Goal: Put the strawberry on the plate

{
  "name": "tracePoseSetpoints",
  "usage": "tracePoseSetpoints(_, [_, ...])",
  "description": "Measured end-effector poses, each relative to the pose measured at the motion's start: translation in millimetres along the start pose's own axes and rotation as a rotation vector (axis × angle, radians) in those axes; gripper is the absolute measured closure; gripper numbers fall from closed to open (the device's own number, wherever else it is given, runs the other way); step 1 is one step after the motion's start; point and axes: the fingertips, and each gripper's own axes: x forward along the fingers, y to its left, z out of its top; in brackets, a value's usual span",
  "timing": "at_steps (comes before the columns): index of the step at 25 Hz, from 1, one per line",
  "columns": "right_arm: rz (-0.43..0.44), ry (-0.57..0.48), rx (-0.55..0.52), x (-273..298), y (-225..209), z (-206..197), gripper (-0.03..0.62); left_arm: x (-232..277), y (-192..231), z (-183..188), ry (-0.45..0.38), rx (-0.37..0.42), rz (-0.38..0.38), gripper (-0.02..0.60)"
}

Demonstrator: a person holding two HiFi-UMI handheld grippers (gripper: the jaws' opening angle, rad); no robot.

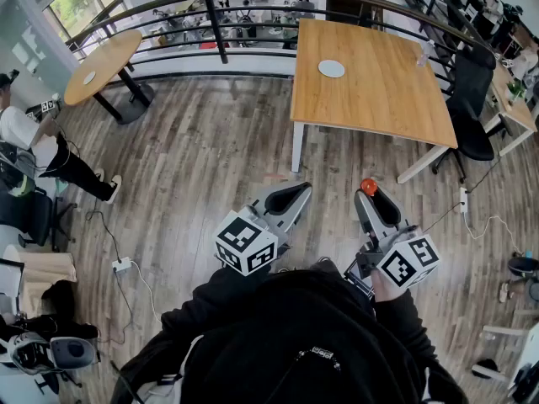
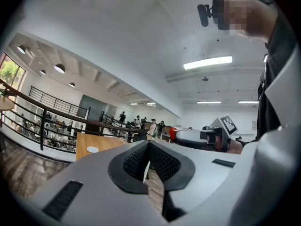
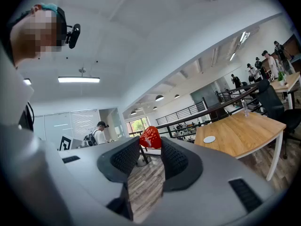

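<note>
I have the strawberry [image 3: 150, 137] clamped between the tips of my right tool [image 1: 369, 199], up in the air over the wooden floor [image 1: 210, 158] and short of the desk [image 1: 379, 99]. The small white plate [image 1: 331, 68] lies on that desk, well apart from the fruit. My left tool [image 2: 149, 147] is alongside, its jaws together with nothing between them.
</note>
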Motion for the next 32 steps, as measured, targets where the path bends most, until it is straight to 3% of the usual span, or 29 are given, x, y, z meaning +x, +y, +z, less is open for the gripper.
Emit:
tracePoseSetpoints(8, [0.024, -0.004, 0.008, 4.1, -7.4, 8.5, 0.443, 13.1, -1.3, 6.2, -0.006, 0.016, 0.002, 0.575])
tracePoseSetpoints(11, [0.031, 0.002, 0.026, 5.6, -12.0, 8.4, 0.442, 15.0, 1.6, 11.6, -0.047, 0.0, 0.013, 0.577])
tracePoseSetpoints(14, [0.034, 0.009, 0.046, 0.3, -19.2, 10.0, 0.442, 15.5, -1.8, 12.6, -0.068, 0.081, 0.029, 0.577])
tracePoseSetpoints(16, [0.074, 0.021, 0.042, 7.3, -25.3, 24.8, 0.442, 30.9, 0.3, 10.2, -0.026, 0.144, 0.033, 0.576])
tracePoseSetpoints(19, [0.122, 0.032, 0.056, 14.7, -38.8, 41.6, 0.442, 59.0, -0.6, 10.8, 0.029, 0.074, -0.028, 0.576])
tracePoseSetpoints(20, [0.129, 0.029, 0.056, 14.7, -41.6, 42.7, 0.442, 64.2, -1.7, 5.3, 0.069, 0.084, -0.046, 0.575])
tracePoseSetpoints(24, [0.124, 0.038, 0.06, 7.1, -63.4, 43.7, 0.442, 83.9, -6.1, -29.2, 0.288, 0.309, -0.072, 0.575])
tracePoseSetpoints(29, [0.115, 0.036, 0.057, -8.0, -103.9, 69.6, 0.442, 129.1, -18.5, -2.9, 0.188, 0.139, -0.135, 0.576])
tracePoseSetpoints(32, [0.151, 0.045, 0.069, -16.8, -120.3, 73.5, 0.442, 162.7, -12.3, -4.7, 0.195, -0.031, -0.143, 0.577])
